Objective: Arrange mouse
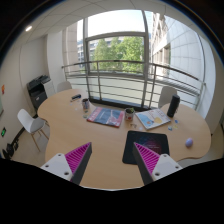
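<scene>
Pink pads line the claw (pixel 110 160), whose two fingers stand spread apart with nothing between them, held above the near edge of the wooden desk (pixel 95 135). Just ahead of the right finger lies a dark mouse mat (pixel 146 150), bare as far as I can see. Further off to the right, near the desk's rounded end and well apart from the mat, sits a small pale mouse (pixel 187 143). It is too small from here to tell which way its nose points or how its long axis lies. I would guess it to be light, hard-shelled and smooth, so best pinched across its narrow sides, low down, where the fingers will not slide off. Beyond, books (pixel 104 116) and a dark cup (pixel 129 115) sit mid-desk, with white chairs (pixel 33 122) around.
</scene>
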